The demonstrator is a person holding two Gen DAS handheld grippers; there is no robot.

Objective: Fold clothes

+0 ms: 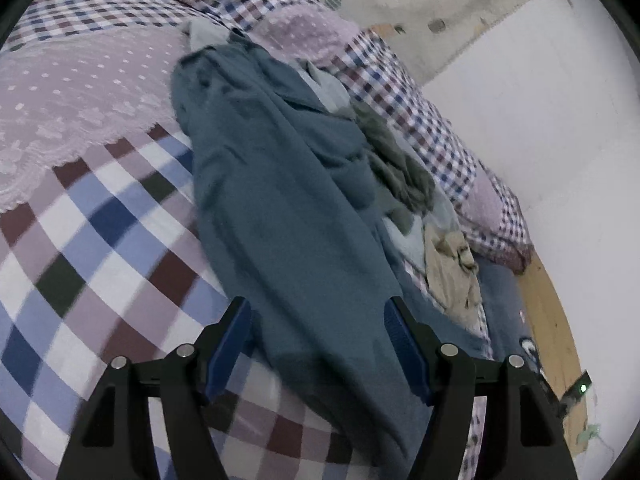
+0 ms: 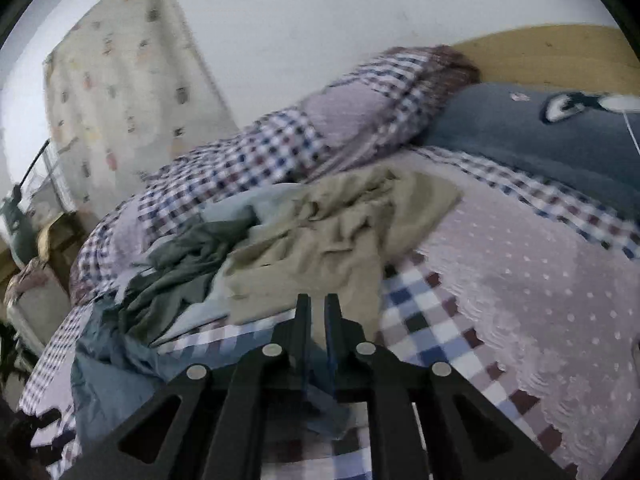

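early in the job, by the look of it. nothing on the bed [image 1: 100, 240] reads as folded yet.

left tool [image 1: 318, 320]: jaws spread wide, a long teal garment [image 1: 288, 184] running between them and away up the checked bedcover. the cloth lies between the pads but is not pinched; holds nothing.

right tool [image 2: 318, 308]: jaws drawn nearly together, only a thin slit showing. a bit of blue cloth [image 2: 108, 376] sits under and around the fingers; cannot tell whether it is clamped in them or just lying beneath.

teal garment is drawn out lengthwise, still rumpled, one edge bunched along its right side. judged: being laid out or straightened, first fold not made.

left to do: a heap near the pillows — beige piece [image 2: 340, 224], dark grey-green piece [image 2: 180, 276], pale blue piece [image 1: 328, 88] — all crumpled, overlapping one another. no tidy stack anywhere in either view.

blue pillow [image 2: 520, 144] at the headboard, well apart from the heap.
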